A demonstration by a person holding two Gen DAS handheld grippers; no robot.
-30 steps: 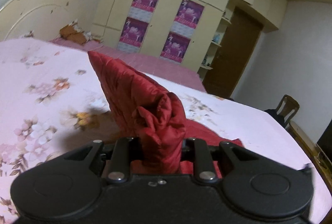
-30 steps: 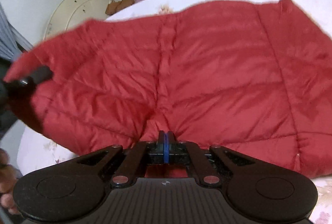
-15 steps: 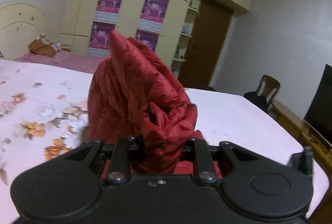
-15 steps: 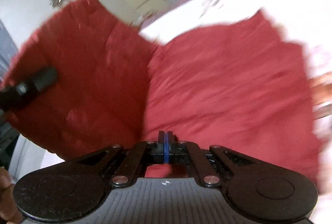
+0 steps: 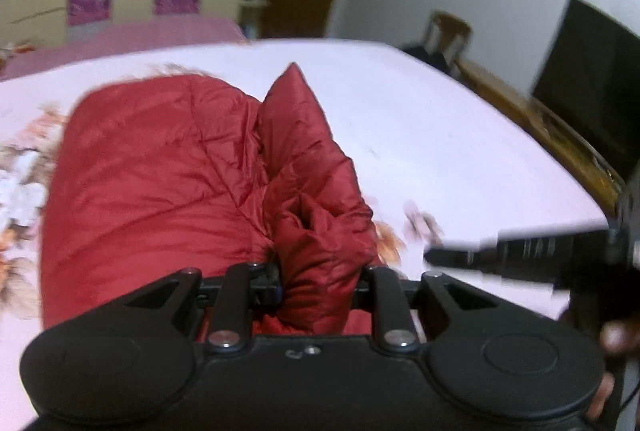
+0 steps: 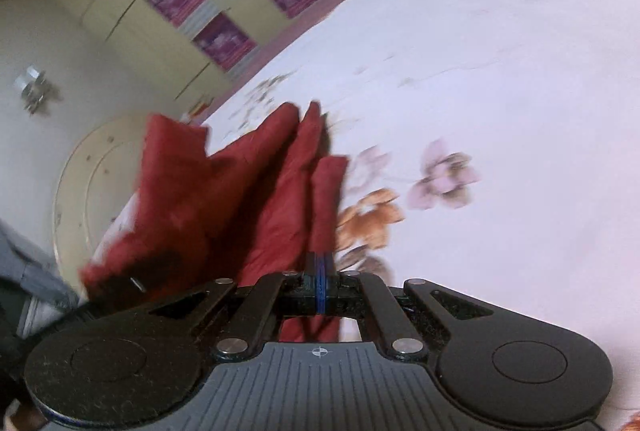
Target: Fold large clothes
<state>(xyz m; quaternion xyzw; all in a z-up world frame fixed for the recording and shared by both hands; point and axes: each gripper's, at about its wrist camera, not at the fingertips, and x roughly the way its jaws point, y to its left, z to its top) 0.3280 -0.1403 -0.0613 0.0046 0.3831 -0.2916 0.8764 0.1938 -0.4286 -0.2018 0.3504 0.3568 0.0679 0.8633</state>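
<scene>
A red quilted jacket (image 5: 160, 183) is seen folded over on a pink floral bedsheet (image 5: 440, 135), its bulk spread toward 10 o'clock of the left gripper (image 5: 318, 283) in the left wrist view. A thick bunch of the red fabric is clamped between the left gripper's fingers, with a pointed fold of cloth raised toward 12 o'clock above the bunch. At 3 o'clock in that view, the dark, blurred shape of the right gripper (image 5: 520, 257) is seen over the sheet, just beside the jacket's edge. In the right wrist view, the right gripper (image 6: 322, 283) is shown with its blue-edged pads pressed together on a thin edge of the jacket (image 6: 256, 199), the cloth running up from the fingers toward 11 o'clock in several upright folds. Printed flowers (image 6: 440, 179) are seen on the sheet at 2 o'clock of that gripper. A cream wardrobe with purple posters (image 6: 224, 35) is visible at 11 o'clock, and a rounded headboard (image 6: 80, 183) at 9 o'clock. A dark screen (image 5: 592, 79) and a wooden chair (image 5: 448, 31) are seen at 2 o'clock in the left wrist view.
</scene>
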